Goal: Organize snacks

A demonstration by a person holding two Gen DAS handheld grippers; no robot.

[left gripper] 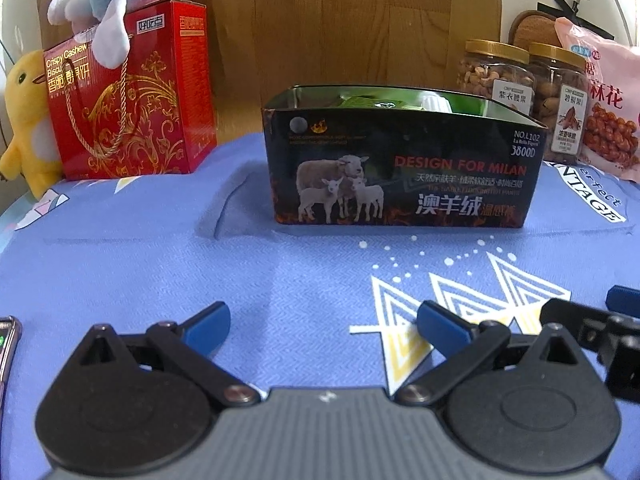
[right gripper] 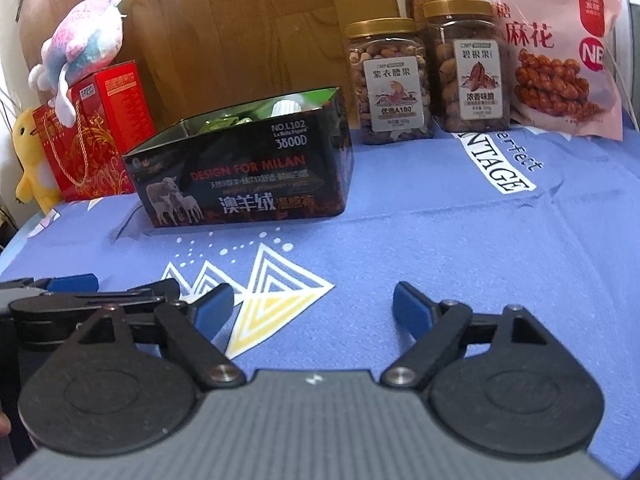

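Left wrist view: your left gripper (left gripper: pixel 324 330) is released over the blue cloth (left gripper: pixel 160 260), nothing between its fingers. The black tin (left gripper: pixel 400 168) holding the snacks stands at twelve o'clock.

Right wrist view: your right gripper (right gripper: pixel 314 310) is spread wide and empty. The tin (right gripper: pixel 244 168) sits at eleven o'clock, two nut jars (right gripper: pixel 390 80) at one o'clock.

Wooden panel (left gripper: pixel 340 20) behind, blue printed cloth (left gripper: pixel 160 260) over the table, pale wall (right gripper: pixel 632 20) at right, soft indoor light
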